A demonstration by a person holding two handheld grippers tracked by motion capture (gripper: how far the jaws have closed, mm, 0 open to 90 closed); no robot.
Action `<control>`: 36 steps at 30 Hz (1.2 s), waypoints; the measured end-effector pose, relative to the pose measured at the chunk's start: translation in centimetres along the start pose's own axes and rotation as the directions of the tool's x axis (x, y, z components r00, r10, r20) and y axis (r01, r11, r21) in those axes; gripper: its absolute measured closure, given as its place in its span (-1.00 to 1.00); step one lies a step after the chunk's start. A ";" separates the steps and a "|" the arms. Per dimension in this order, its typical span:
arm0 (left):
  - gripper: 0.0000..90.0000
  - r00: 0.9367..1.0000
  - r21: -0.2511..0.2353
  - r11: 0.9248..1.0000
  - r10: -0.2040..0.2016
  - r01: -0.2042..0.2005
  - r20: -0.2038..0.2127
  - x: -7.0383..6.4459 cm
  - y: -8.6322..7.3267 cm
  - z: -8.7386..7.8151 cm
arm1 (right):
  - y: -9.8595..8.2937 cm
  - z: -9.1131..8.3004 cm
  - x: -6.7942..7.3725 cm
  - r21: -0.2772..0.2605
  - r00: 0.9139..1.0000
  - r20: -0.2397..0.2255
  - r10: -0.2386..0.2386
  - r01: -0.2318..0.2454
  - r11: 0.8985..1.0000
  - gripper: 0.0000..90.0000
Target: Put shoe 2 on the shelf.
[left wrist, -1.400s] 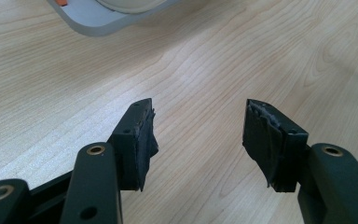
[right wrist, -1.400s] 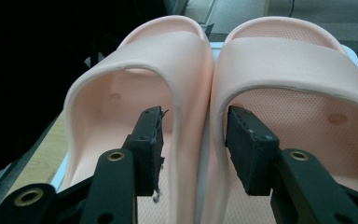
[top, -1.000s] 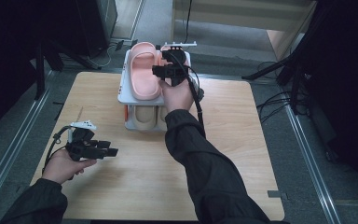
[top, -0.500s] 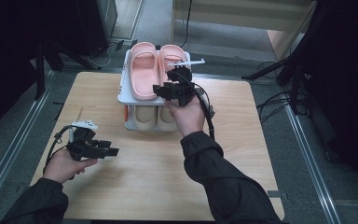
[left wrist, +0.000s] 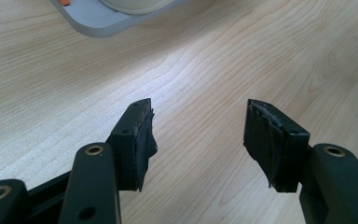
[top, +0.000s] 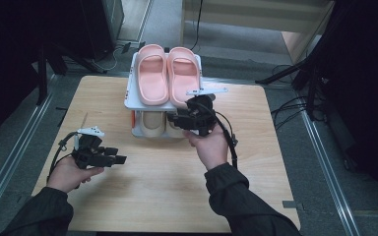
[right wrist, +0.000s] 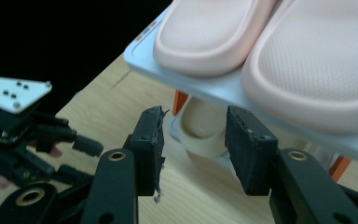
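A small two-shelf shoe rack (top: pixel 130 93) stands at the table's far middle. Two pink slippers (top: pixel 152 73) lie side by side on its top shelf, and beige slippers (top: pixel 152 124) sit on the shelf below. My right gripper (top: pixel 173 121) is held open at the rack's front right, level with the lower shelf and pointing left. In the right gripper view its jaws (right wrist: pixel 193 116) frame a beige slipper's end (right wrist: pixel 200 128) without touching it, under the pink slippers (right wrist: pixel 209 32). My left gripper (top: pixel 119 160) is open and empty, low over the wood at the left (left wrist: pixel 198 105).
The wooden table (top: pixel 167 191) has free room in front of the rack and on both sides. A corner of the rack's grey base (left wrist: pixel 93 21) shows in the left gripper view. Metal rails (top: pixel 320 147) and dark stands flank the table.
My right gripper has come back from over the top shelf and dropped toward me to the rack's front, with nothing in it. The left gripper has hardly moved.
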State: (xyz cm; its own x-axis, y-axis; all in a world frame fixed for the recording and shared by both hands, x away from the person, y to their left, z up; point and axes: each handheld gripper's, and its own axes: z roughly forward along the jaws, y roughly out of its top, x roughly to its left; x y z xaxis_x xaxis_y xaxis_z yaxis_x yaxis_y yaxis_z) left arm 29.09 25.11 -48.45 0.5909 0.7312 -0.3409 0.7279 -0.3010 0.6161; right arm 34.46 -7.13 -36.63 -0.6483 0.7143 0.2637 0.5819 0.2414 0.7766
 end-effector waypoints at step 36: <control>-0.12 1.000 -0.024 1.000 0.006 -0.006 0.012 -0.8 0.0 1.0 | -10.9 0.3 -5.2 0.055 0.986 -0.132 -0.103 0.111 0.992 0.20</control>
State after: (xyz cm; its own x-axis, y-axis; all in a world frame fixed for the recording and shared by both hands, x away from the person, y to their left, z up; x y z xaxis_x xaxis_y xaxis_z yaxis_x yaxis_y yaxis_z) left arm 28.99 23.93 -48.84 0.5992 0.7220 -0.3458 0.7161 -0.2904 0.6347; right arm 31.67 -13.30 -46.63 -0.7640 0.5923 0.2557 0.5325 0.3552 0.7683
